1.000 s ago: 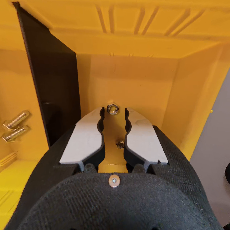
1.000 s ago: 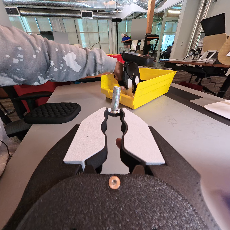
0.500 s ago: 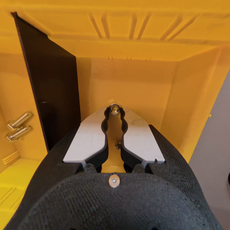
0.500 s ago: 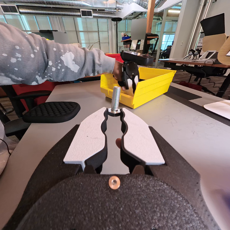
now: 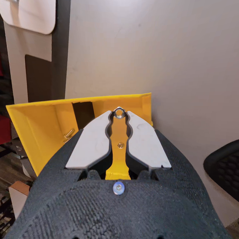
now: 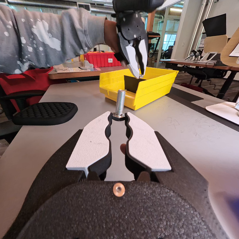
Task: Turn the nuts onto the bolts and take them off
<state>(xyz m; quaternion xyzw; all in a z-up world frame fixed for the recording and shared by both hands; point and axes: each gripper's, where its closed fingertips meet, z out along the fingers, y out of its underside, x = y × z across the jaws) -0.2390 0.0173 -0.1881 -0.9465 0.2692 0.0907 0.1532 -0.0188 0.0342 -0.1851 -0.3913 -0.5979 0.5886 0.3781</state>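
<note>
Since the earlier frames the left gripper (image 5: 119,113) has come up out of the yellow bin (image 6: 152,90), carrying a nut (image 5: 119,114) clenched between its fingertips; it now hangs in the air above the bin's near rim, seen in the right wrist view (image 6: 140,75) with clear space below it.

The right gripper (image 6: 118,117) has not moved: it grasps the head of a bolt (image 6: 120,102), whose threaded shank stands upright over the grey worktop (image 6: 174,129), in front of the bin's near wall. The worktop around the bolt is open, its left edge lying beside a black armrest pad (image 6: 45,113).

Inside the bin a black divider (image 5: 82,113) splits it. One loose nut (image 5: 120,145) lies on the floor of the right compartment, and two spare bolts (image 5: 68,135) lie in the left compartment, close to the divider.
</note>
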